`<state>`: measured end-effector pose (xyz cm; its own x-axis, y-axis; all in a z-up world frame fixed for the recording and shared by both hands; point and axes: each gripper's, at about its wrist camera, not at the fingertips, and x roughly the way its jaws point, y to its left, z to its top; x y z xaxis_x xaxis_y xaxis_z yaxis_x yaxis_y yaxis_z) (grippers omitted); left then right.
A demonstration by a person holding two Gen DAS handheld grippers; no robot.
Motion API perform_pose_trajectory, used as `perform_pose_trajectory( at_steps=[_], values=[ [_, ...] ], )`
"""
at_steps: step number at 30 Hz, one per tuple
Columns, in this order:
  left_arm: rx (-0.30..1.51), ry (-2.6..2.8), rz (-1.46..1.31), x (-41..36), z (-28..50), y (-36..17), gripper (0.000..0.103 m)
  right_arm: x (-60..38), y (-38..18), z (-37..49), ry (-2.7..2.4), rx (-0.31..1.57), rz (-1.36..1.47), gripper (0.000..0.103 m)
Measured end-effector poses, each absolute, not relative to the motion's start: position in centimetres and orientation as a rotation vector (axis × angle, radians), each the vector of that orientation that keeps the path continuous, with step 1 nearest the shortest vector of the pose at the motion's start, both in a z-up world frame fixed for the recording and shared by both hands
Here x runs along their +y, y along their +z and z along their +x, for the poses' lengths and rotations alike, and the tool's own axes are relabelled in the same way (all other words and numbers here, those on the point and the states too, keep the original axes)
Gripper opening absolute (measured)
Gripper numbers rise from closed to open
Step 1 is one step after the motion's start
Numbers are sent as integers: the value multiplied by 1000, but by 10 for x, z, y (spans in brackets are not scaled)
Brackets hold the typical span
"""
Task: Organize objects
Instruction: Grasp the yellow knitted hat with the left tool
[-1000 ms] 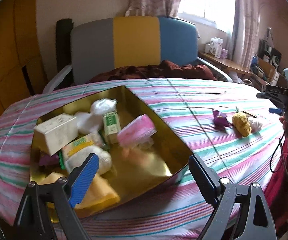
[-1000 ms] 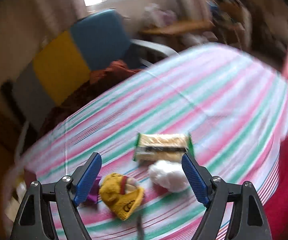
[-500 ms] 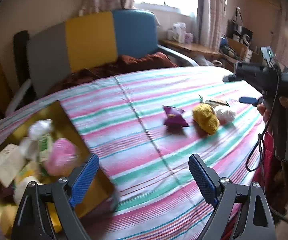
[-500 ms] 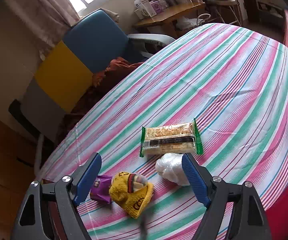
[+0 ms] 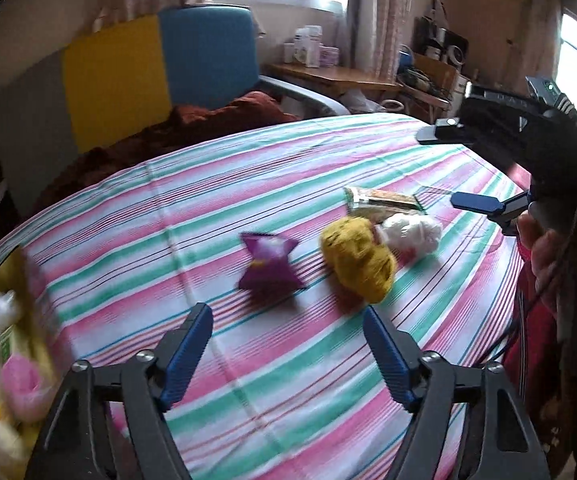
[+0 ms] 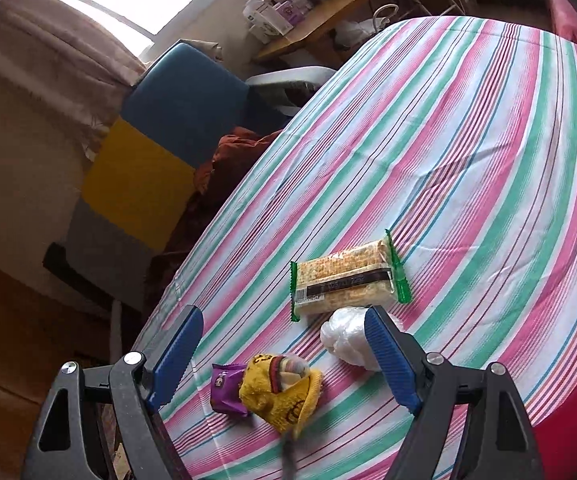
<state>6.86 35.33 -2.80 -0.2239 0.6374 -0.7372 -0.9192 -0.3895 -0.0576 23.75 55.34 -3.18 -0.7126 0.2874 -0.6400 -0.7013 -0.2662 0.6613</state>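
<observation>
While the left gripper (image 5: 288, 344) jaws close, empty, near the purple packet (image 5: 268, 268), the right gripper (image 6: 284, 356) waits wide open, empty; next, grasp the packet.

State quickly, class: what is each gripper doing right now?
Left gripper: jaws closing, nothing between them, holding nothing.
Right gripper: open, holding nothing.

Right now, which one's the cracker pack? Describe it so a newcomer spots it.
On the striped tablecloth, find the cluster of four loose items. The cracker pack is the flat clear rectangle with green ends, beside the white bag. Its neighbours are lumpy; it alone lies flat.
</observation>
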Motion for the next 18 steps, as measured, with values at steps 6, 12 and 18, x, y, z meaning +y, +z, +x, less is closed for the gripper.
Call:
perform_pose_trajectory(
  at_steps=[6,12,18],
  values=[
    [504,1734,-840,396,74,-36,71,557,-36,238,2034,1390,-518,84],
    [508,1707,-869,444,69,-49,71,561,-39,236,2038,1413,-516,85],
    [589,1670,-924,487,70,-83,66,560,-40,234,2043,1409,-529,85]
  ],
)
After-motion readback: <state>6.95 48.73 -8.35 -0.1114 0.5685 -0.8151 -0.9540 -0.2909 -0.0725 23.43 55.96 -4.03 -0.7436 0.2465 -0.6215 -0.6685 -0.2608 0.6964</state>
